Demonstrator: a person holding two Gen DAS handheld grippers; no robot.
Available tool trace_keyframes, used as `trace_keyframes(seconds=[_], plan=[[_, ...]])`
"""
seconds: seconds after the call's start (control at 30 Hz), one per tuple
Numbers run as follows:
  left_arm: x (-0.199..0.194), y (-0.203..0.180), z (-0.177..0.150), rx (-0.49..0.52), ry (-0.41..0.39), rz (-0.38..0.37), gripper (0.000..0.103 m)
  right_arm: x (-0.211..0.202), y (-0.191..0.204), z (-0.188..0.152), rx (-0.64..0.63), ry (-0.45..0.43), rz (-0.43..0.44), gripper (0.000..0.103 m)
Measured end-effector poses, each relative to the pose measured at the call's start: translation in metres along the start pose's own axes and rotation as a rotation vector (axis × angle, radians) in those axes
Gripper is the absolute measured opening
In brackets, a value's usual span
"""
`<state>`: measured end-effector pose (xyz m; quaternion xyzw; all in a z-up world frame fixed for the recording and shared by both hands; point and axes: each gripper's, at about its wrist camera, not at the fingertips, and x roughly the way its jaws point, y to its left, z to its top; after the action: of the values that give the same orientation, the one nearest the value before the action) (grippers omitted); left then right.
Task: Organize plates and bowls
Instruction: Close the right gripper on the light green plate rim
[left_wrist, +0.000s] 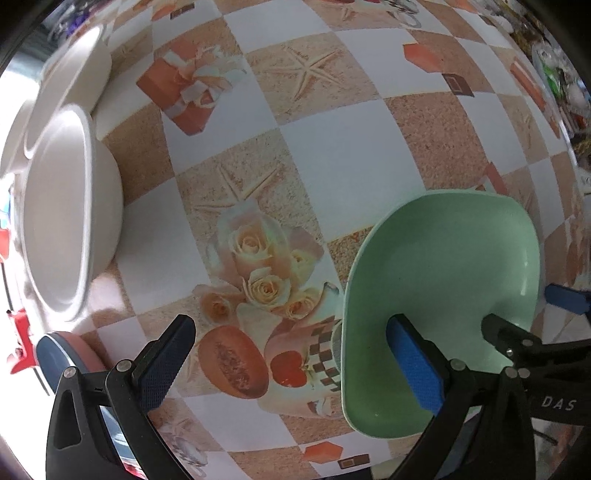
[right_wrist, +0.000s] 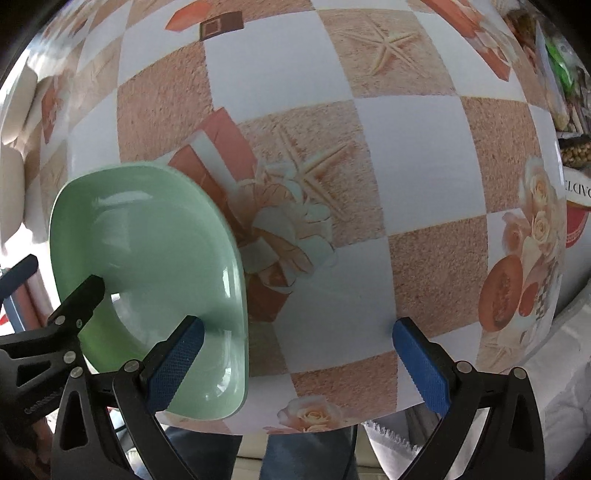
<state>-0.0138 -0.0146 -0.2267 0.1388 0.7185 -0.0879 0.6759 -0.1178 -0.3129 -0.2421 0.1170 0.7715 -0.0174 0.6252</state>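
Near the front edge of the table lies the green plate (left_wrist: 439, 306), a shallow dish with rounded corners, resting flat on the checkered tablecloth (left_wrist: 332, 155). Both claws stand wide open around it, neither gripping anything. The left gripper (left_wrist: 291, 365) has its right blue pad over the plate's near rim, while its left finger hangs over bare cloth beside the printed roses. The right gripper (right_wrist: 299, 358) mirrors that: its left pad sits over the plate's (right_wrist: 147, 266) right rim and its right finger hovers over a white square well clear of the dish. In each wrist view 1 black finger of the other claw reaches in over the plate's bowl. To the far left, 2 cream-white plates (left_wrist: 59, 210) lie overlapping, the nearer one on top, and a small blue-and-pink dish (left_wrist: 70, 350) peeks out behind the left finger. Between those plates and the green one the cloth runs open, as it does across the whole far side. The table's front edge (right_wrist: 332, 421) falls away just below the right claw.
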Motion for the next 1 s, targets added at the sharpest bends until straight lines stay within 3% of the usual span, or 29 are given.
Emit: trace_keyframes(seconds=[0.1, 0.3, 0.77, 1.0], plan=[[0.003, 0.014, 0.001, -0.032, 0.01, -0.058, 0.103, 0.001, -0.001, 0.002, 0.004, 0.006, -0.001, 0.103], [0.006, 0.039, 0.01, -0.03, 0.008, -0.06, 0.103, -0.002, 0.001, 0.009, 0.015, 0.003, -0.001, 0.103], [0.001, -0.003, -0.001, -0.028, 0.006, -0.045, 0.103, -0.02, -0.009, 0.01, 0.021, -0.021, -0.002, 0.103], [-0.005, -0.014, -0.001, -0.009, 0.005, 0.002, 0.103, -0.019, -0.012, 0.01, 0.058, -0.002, 0.01, 0.103]])
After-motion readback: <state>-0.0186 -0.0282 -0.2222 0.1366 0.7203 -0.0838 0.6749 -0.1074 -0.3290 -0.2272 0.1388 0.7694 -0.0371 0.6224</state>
